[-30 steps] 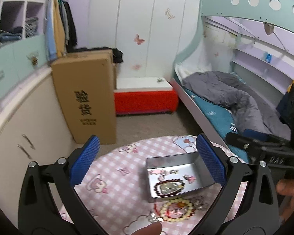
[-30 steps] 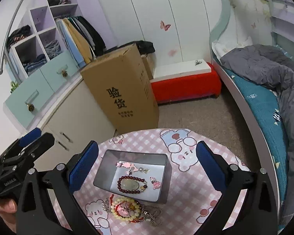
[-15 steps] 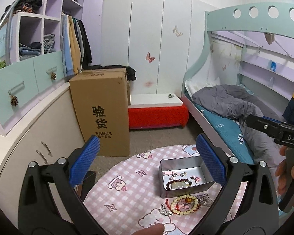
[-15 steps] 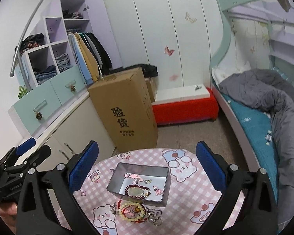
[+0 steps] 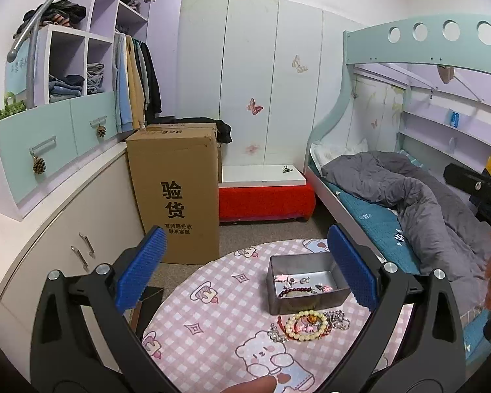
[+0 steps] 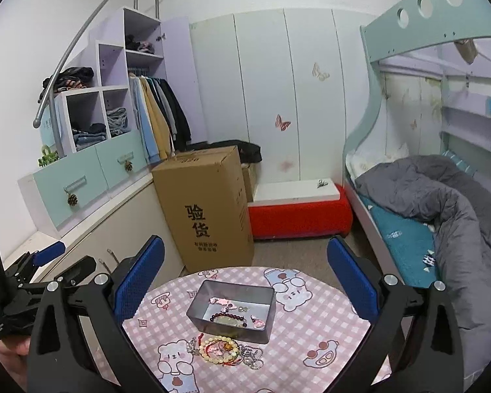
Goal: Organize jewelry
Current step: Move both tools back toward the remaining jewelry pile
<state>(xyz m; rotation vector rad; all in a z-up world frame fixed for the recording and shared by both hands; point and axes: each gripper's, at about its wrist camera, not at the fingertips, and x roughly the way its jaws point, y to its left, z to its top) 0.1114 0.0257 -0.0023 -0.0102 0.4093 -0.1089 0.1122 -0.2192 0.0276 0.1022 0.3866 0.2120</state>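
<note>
A grey metal tin [image 5: 278, 298] [image 6: 262, 326] stands on a round table with a pink checked cloth [image 5: 212, 321] [image 6: 314, 324]. Inside lie a dark red bead bracelet [image 5: 294, 291] [image 6: 227, 317] and small pink pieces. In front of the tin a cream bead bracelet [image 5: 306, 325] [image 6: 217, 348] rests on a heap of red cord and silver chain. My left gripper [image 5: 247, 270] is open, high above the table with nothing between its fingers. My right gripper [image 6: 245, 278] is open too, held well above the tin.
A tall cardboard box [image 5: 176, 193] [image 6: 209, 209] stands on the floor beyond the table, next to a red bench [image 5: 265, 196]. A bunk bed with a grey duvet [image 5: 409, 193] runs along the right. Cabinets and drawers [image 5: 49, 177] line the left wall.
Both grippers have risen and pulled back from the table, so the tin and the jewelry look smaller and lower. Both stay open. The jewelry has not moved.
</note>
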